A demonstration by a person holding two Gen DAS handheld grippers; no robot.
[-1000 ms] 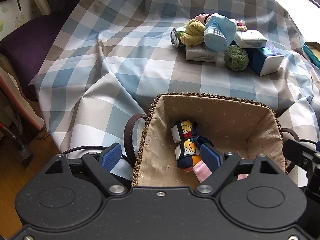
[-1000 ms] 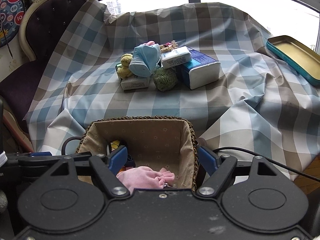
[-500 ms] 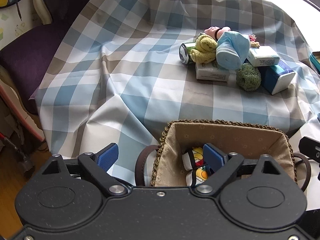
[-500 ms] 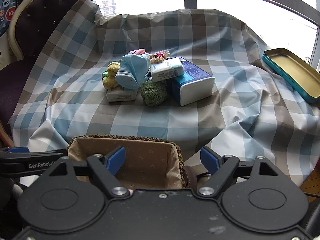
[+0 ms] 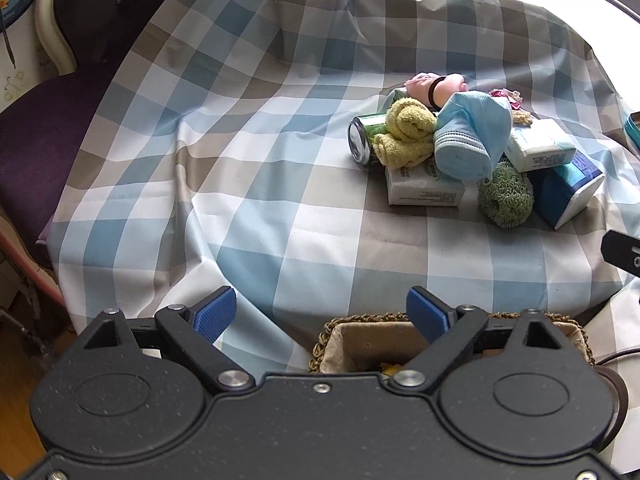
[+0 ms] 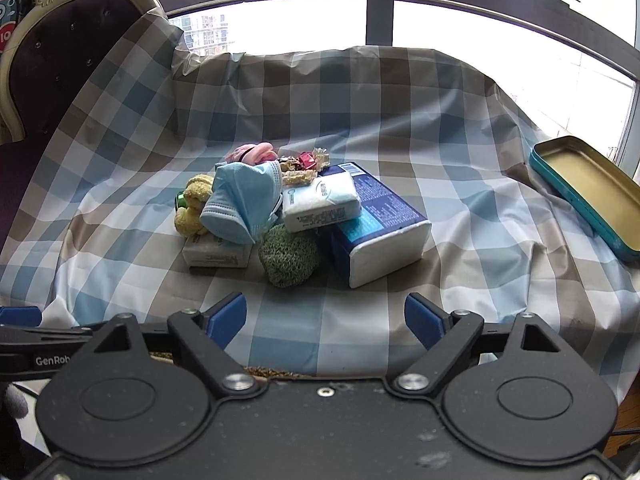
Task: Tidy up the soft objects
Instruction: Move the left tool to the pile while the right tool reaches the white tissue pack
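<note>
A heap of objects lies on the checked tablecloth (image 5: 280, 208): a blue face mask (image 5: 472, 140) (image 6: 240, 204), a yellow towel roll (image 5: 406, 132) (image 6: 194, 208), a green knitted scrubber (image 5: 506, 194) (image 6: 288, 256), a pink cloth bundle (image 5: 440, 84) (image 6: 252, 154), and tissue packs (image 6: 320, 202). The woven basket (image 5: 360, 344) with a beige liner sits just under my left gripper (image 5: 322, 314), which is open and empty. My right gripper (image 6: 326, 318) is open and empty, well short of the heap.
A green can (image 5: 362, 140) lies beside the towel roll. A large blue tissue box (image 6: 380, 224) stands right of the scrubber. A teal tin lid (image 6: 588, 196) lies at the far right. A purple chair (image 5: 48, 112) stands left of the table.
Both grippers have pulled up and back from the basket. Its contents have dropped out of view, and the heap now fills the middle of both views.
</note>
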